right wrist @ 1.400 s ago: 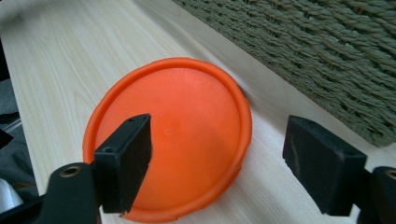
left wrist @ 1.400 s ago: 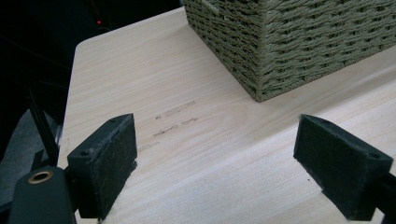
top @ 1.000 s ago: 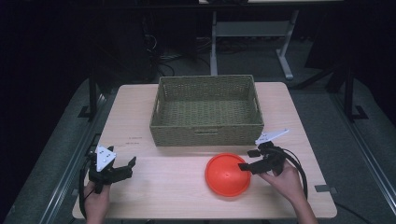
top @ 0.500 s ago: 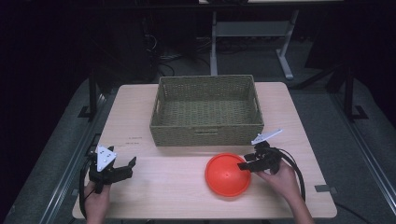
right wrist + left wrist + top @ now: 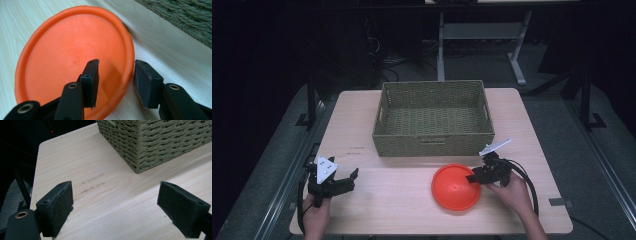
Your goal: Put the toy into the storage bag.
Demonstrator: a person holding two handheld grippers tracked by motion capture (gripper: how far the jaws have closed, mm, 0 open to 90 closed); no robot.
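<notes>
A lab or recording room — a pale wooden tabletop (image 5: 402, 200) stands alone on grey carpet (image 5: 582, 165) in a darkened space, with loose cables (image 5: 412, 55) and a metal stand's legs (image 5: 482, 35) on the floor beyond it — far from either gripper.

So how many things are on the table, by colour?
Orange: 1, the plate, with the right gripper straddling its rim, its fingers not yet closed.
Green: 1, the woven basket.
Black: 2, the right gripper and the left gripper, which is open over bare table.
Total: 4.
</notes>
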